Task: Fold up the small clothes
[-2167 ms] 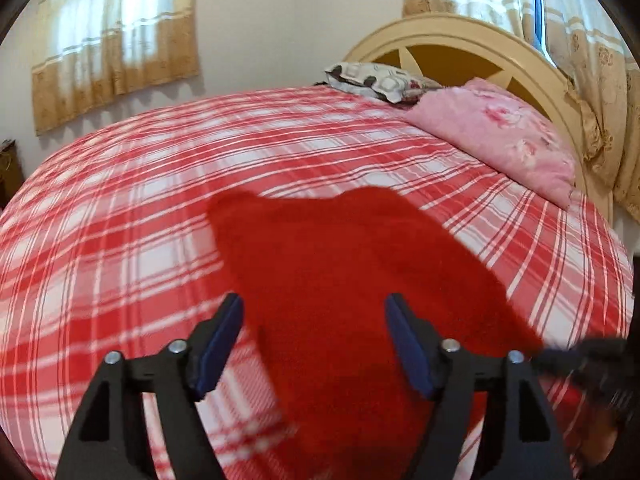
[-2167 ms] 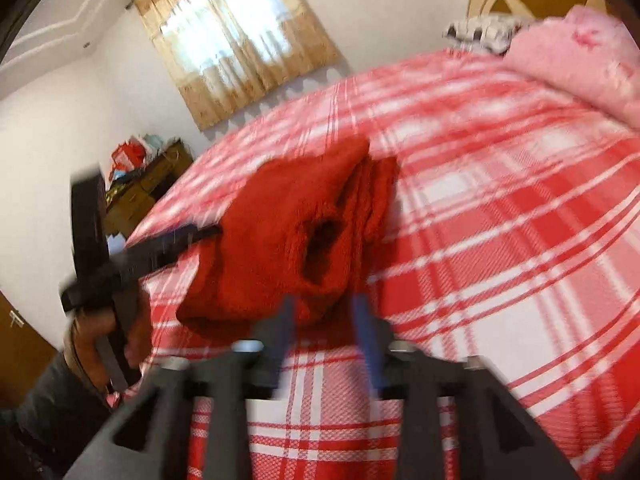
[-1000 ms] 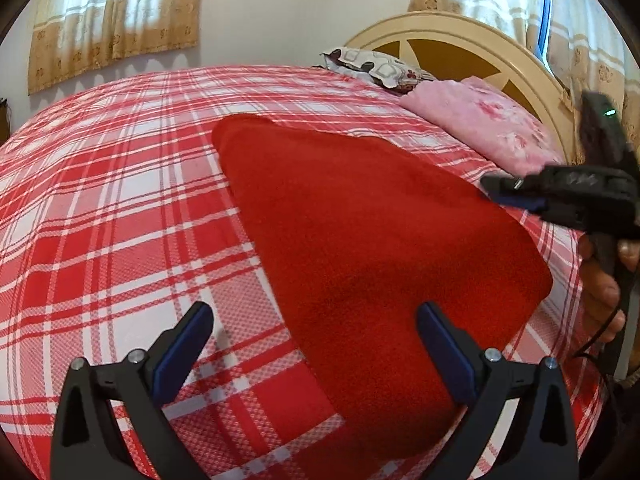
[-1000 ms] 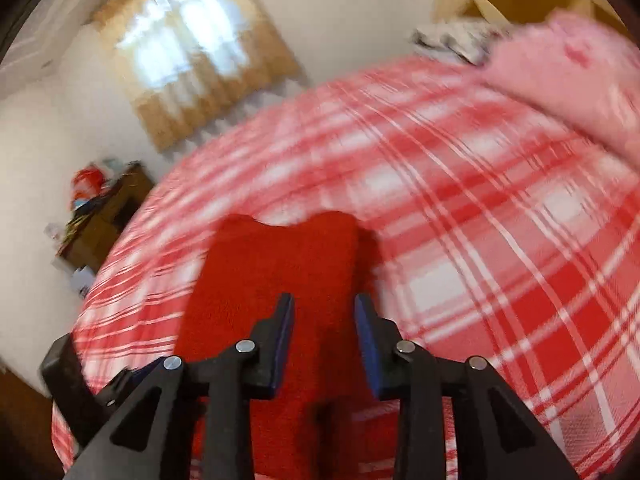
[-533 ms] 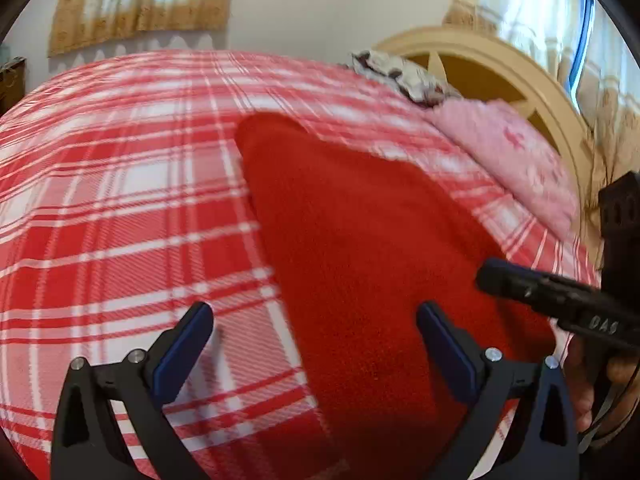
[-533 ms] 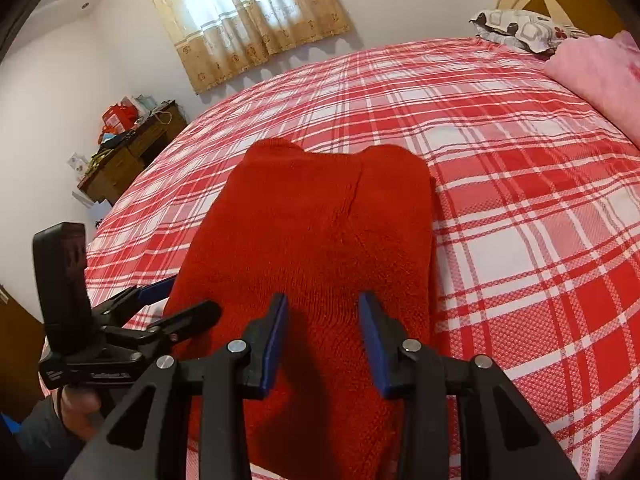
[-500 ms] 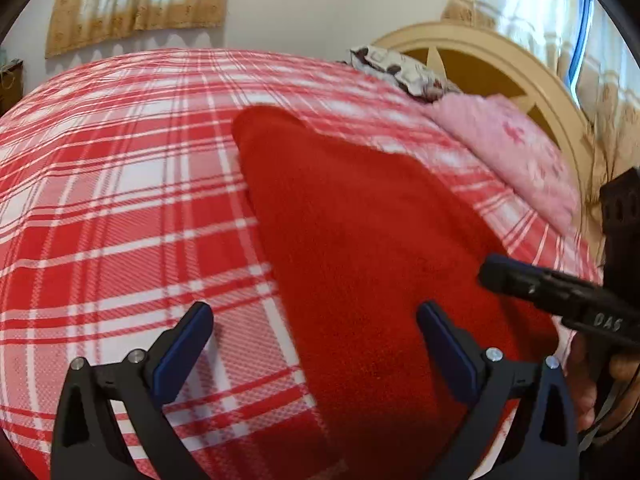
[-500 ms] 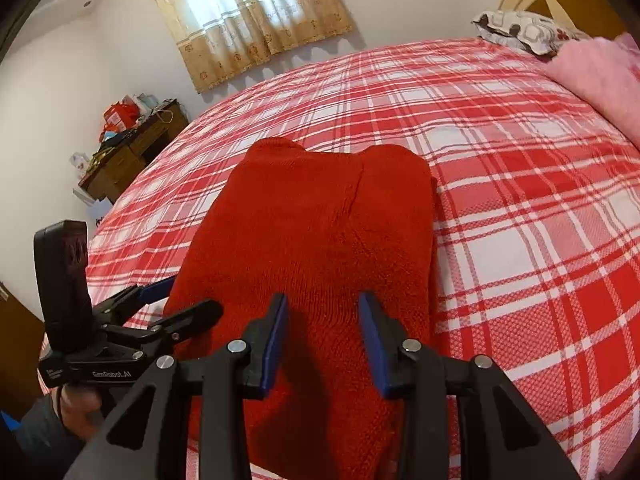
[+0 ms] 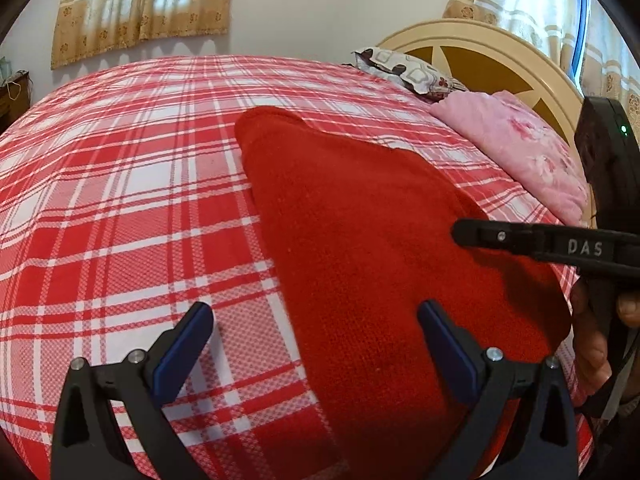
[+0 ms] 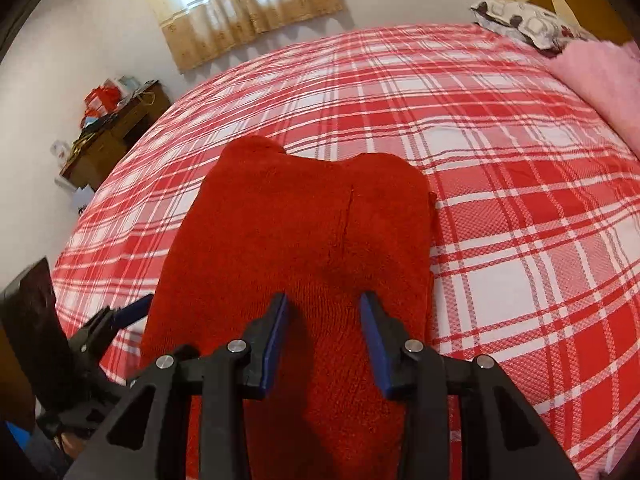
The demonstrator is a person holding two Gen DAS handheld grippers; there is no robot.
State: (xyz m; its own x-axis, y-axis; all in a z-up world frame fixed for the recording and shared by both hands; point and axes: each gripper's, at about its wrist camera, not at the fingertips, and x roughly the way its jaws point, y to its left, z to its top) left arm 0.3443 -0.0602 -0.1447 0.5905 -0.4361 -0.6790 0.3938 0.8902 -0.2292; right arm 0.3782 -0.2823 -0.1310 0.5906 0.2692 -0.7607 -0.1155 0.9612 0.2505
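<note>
The red knitted garment (image 10: 304,240) lies flat on the bed with the red-and-white plaid cover (image 10: 500,184), its long axis running away from the cameras and a seam line visible down its middle. Compared with two seconds ago, when it hung bunched and lifted between the tools, it is now spread in a narrow, smooth strip with both far corners resting on the cover; a lengthwise fold therefore appears complete. The right gripper (image 10: 324,332) hovers over the near end of the garment with its jaws at a narrow gap and nothing pressed between the pads; it has dropped closer to the fabric within the last second. The left gripper (image 9: 316,344) stands with jaws wide, one pad over the plaid cover and the other over the garment's left edge, holding nothing and unchanged in position over the last half second. A pink floral pillow (image 9: 516,148) and a patterned pillow (image 9: 404,72) lie well apart at the cream headboard (image 9: 480,48). The probable next step is a grasp of the near hem for a crosswise fold.
</note>
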